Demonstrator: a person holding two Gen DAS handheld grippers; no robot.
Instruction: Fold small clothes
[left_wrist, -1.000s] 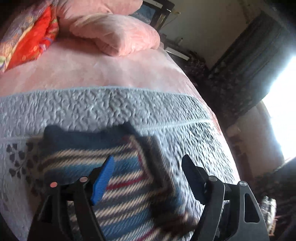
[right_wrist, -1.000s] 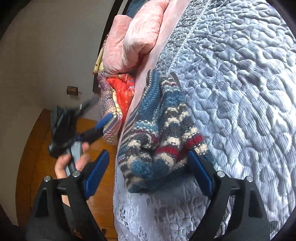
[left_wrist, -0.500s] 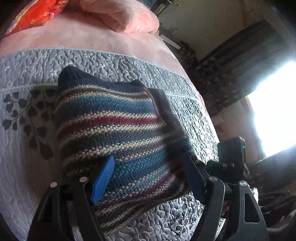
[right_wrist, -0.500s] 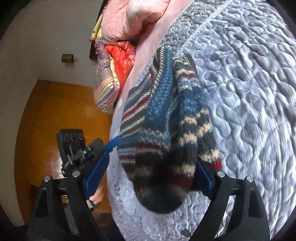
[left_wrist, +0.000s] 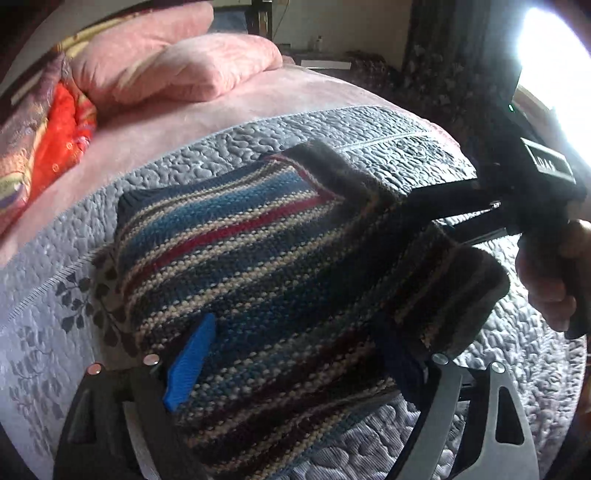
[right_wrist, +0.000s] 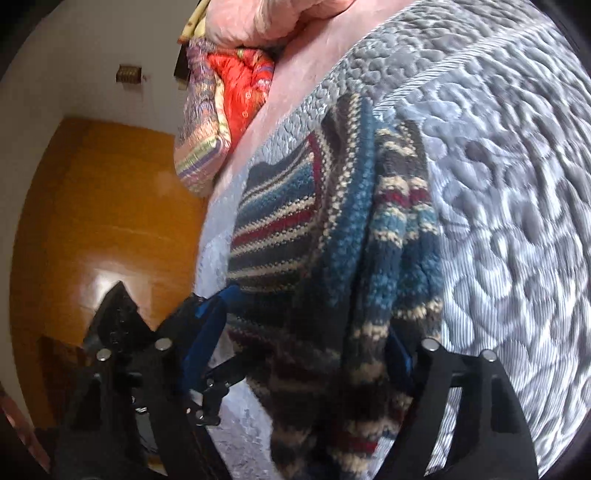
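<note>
A knitted sweater (left_wrist: 258, 266) with blue, red, cream and dark stripes lies folded on the grey quilted bedspread (left_wrist: 369, 122). My left gripper (left_wrist: 295, 363) is open, low over the sweater's near edge, with the knit filling the gap between its fingers. My right gripper (right_wrist: 303, 350) is also open, set around the sweater (right_wrist: 332, 229) from its other side, a thick fold lying between its fingers. In the left wrist view a hand (left_wrist: 546, 284) holds the right gripper's handle at the sweater's right edge.
Pink pillows (left_wrist: 192, 70) and a red patterned cushion (left_wrist: 62, 136) lie at the head of the bed. The bed's edge drops to an orange wooden floor (right_wrist: 92, 206). A bright window (left_wrist: 554, 55) and dark curtains stand beyond the bed.
Both grippers have come down onto the sweater from opposite sides. The left view swung back towards the pillows, and the right gripper and its hand have moved much closer at the sweater's right edge.
</note>
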